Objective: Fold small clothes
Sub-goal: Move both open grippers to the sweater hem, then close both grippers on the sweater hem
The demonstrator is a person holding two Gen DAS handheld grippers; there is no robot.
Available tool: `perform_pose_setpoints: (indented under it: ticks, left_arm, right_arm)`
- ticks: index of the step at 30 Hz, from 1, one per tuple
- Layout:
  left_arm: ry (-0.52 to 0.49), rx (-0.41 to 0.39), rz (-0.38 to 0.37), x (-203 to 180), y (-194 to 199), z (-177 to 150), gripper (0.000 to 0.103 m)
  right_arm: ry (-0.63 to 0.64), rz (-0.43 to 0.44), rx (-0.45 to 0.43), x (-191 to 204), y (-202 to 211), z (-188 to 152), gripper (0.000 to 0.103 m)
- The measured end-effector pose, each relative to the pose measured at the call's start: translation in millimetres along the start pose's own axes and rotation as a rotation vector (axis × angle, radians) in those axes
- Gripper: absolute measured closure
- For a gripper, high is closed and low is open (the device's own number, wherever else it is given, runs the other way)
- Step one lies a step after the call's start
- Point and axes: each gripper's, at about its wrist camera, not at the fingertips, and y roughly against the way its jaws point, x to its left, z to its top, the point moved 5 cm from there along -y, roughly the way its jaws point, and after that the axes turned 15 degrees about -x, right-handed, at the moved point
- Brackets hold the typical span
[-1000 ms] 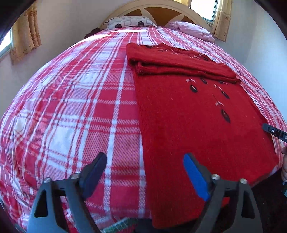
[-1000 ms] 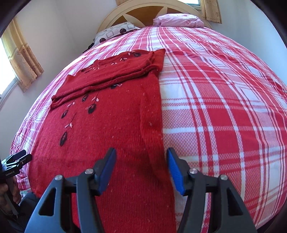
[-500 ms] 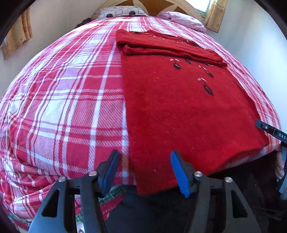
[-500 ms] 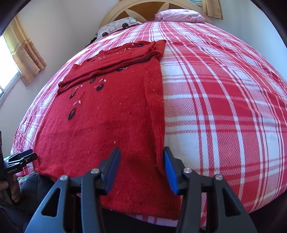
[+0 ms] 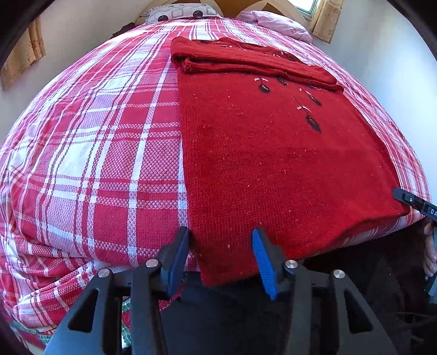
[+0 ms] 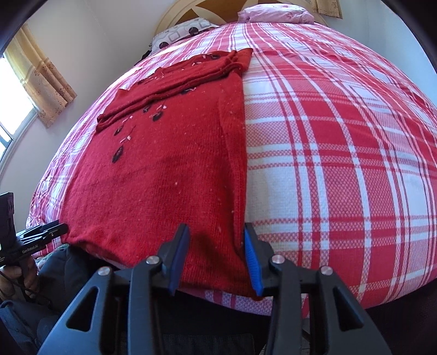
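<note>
A red knit sweater (image 5: 273, 163) (image 6: 169, 177) lies flat on the plaid bed, its sleeves folded across the top. My left gripper (image 5: 221, 234) straddles the near left hem corner, which hangs over the bed edge. Its jaws are closing with the cloth between them, and the pads are not pinching it. My right gripper (image 6: 217, 232) straddles the near right hem corner the same way, jaws closing around the side edge. Each gripper's tip shows in the other's view: the right gripper (image 5: 415, 203) and the left gripper (image 6: 43, 232).
The red and white plaid bedspread (image 5: 95, 163) (image 6: 341, 163) covers the whole bed. A patterned pillow (image 5: 177, 12) and a pink pillow (image 6: 273, 12) lie at the headboard. Curtained windows flank the bed. A hand (image 6: 16, 275) holds the left tool.
Both grippers have drawn back along the sweater to its near hem corners, and both pairs of jaws have narrowed. The sweater lies as before.
</note>
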Motion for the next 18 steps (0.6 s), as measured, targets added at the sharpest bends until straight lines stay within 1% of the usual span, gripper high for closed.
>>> perform_pose_setpoints:
  ticks: [5, 7, 9, 11, 14, 18]
  left_arm:
    - [-0.001, 0.007, -0.023, 0.3, -0.2, -1.2, 0.054]
    - [0.009, 0.017, -0.036, 1.8, 0.7, -2.2, 0.058]
    - [0.015, 0.023, -0.044, 3.5, 2.3, -3.0, 0.059]
    - [0.013, 0.029, -0.043, 3.3, 1.7, -4.2, 0.059]
    - [0.024, 0.025, -0.057, 2.8, 0.9, -5.2, 0.053]
    - [0.032, 0.019, -0.080, 3.4, -1.3, -5.8, 0.052]
  right_arm:
    - [0.002, 0.012, 0.003, 1.2, 1.7, -3.5, 0.060]
    - [-0.015, 0.016, 0.002, -1.1, 3.2, -4.2, 0.069]
    - [-0.030, 0.023, 0.008, -5.1, 5.4, -5.4, 0.072]
    - [-0.064, 0.043, 0.013, -10.5, 8.9, -6.9, 0.072]
    - [-0.121, 0.077, 0.016, -18.3, 12.7, -8.2, 0.072]
    - [-0.161, 0.109, 0.013, -23.7, 14.2, -8.8, 0.070]
